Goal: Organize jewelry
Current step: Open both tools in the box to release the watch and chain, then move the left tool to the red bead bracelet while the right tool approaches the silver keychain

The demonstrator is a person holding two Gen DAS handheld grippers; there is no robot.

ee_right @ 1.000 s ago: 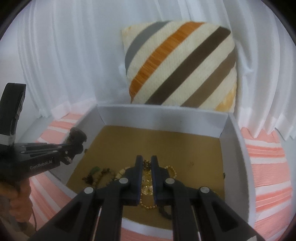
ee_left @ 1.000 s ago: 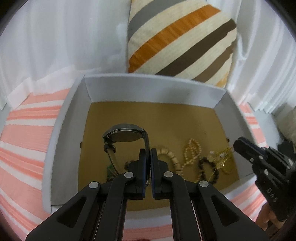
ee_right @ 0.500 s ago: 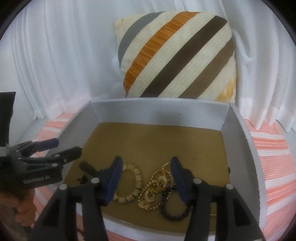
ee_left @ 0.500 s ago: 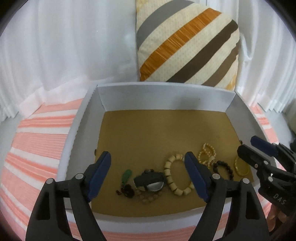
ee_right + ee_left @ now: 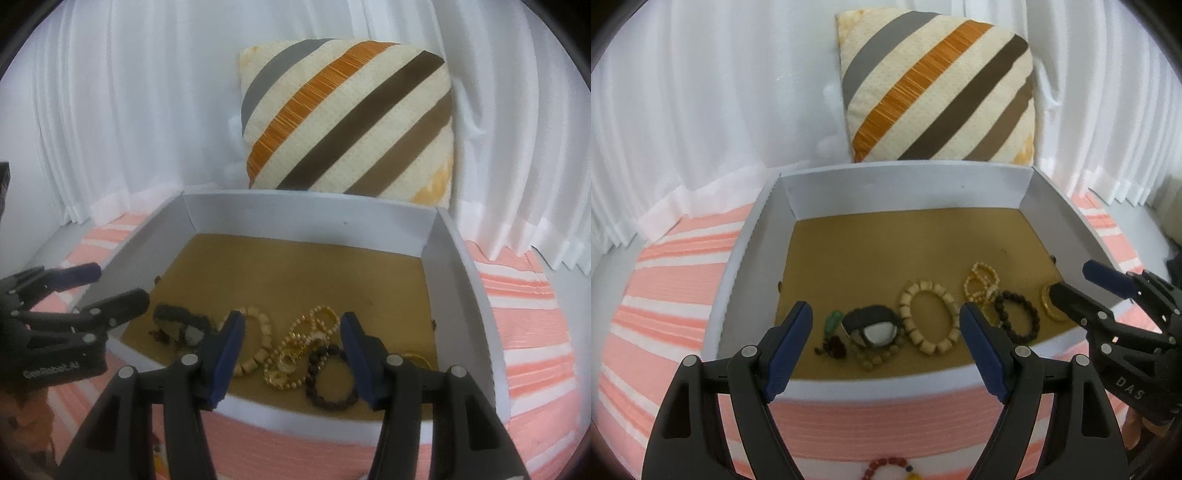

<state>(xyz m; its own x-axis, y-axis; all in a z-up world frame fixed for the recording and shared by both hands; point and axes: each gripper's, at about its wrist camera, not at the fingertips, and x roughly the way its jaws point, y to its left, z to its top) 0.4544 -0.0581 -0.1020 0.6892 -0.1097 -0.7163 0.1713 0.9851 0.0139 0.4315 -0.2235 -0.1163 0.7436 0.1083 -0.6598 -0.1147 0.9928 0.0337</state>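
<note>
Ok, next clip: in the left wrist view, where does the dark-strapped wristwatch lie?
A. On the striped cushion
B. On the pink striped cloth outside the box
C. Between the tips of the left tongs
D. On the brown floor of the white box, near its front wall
D: the dark-strapped wristwatch rests on the brown floor of the white box, beside the large cream bead bracelet, with no tongs touching it.

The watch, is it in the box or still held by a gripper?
In the box. The watch lies on the brown floor beside the beaded bracelet, and the left gripper is open, nothing between its pads.
</note>
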